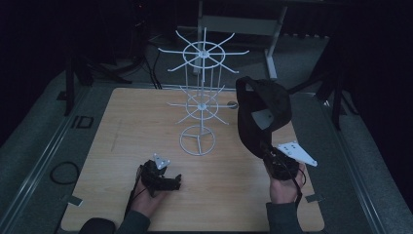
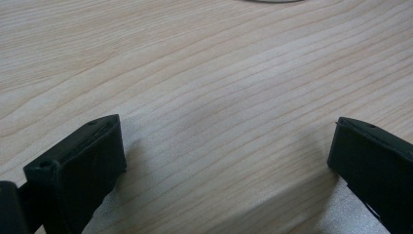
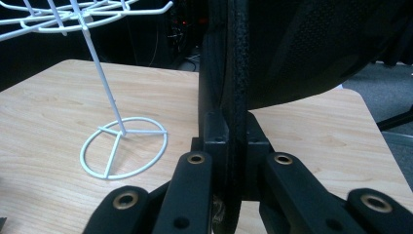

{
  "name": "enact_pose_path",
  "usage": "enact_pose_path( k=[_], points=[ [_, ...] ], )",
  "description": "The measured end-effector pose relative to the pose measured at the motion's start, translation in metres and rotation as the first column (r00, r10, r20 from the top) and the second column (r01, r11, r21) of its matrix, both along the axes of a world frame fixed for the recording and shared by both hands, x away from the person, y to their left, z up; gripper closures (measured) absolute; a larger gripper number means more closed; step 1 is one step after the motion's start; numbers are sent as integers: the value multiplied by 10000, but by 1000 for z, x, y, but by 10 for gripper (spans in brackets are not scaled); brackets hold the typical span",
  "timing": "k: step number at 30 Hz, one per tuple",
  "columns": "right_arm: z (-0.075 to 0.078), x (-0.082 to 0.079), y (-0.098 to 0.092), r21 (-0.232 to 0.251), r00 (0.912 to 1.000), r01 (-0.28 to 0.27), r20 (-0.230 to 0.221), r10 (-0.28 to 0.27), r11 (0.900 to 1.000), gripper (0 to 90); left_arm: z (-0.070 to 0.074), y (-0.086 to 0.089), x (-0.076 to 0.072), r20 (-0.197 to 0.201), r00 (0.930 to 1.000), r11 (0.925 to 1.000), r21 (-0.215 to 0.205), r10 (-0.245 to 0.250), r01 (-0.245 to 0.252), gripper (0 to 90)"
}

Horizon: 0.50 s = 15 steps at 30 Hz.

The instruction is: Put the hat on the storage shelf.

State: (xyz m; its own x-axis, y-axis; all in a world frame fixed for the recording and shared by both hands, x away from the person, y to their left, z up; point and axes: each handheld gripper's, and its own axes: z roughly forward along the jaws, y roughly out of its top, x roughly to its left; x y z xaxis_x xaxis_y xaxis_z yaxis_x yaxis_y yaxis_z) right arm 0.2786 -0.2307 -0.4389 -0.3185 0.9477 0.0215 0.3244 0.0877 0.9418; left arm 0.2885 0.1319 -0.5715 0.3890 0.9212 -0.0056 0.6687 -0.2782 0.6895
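Observation:
A black cap (image 1: 265, 109) hangs in the air right of the white wire rack (image 1: 200, 97), held upright by its brim. My right gripper (image 1: 265, 150) is shut on that brim from below. In the right gripper view the two jaws clamp the brim's edge (image 3: 236, 73), the gripper (image 3: 236, 146) sits under the cap's crown (image 3: 311, 48), and the rack's ring base (image 3: 124, 146) stands to the left. My left gripper (image 1: 174, 183) rests low on the wooden table (image 1: 122, 146), front left of the rack. Its jaws stand wide apart in the left gripper view (image 2: 226, 156) over bare wood (image 2: 195, 73).
The rack has two tiers of thin spokes on one post and stands at the table's middle back. Dark tripod legs and cables ring the table on the floor. A grey frame (image 1: 238, 24) stands behind the table.

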Motion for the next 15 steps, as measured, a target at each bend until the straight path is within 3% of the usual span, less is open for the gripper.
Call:
enact_pose_path(
  k=[15],
  points=[
    [13, 0, 1, -68, 9997, -81, 216, 82, 9999, 860, 0, 0, 0, 1, 10000, 10000, -5, 5, -5, 1]
  ],
)
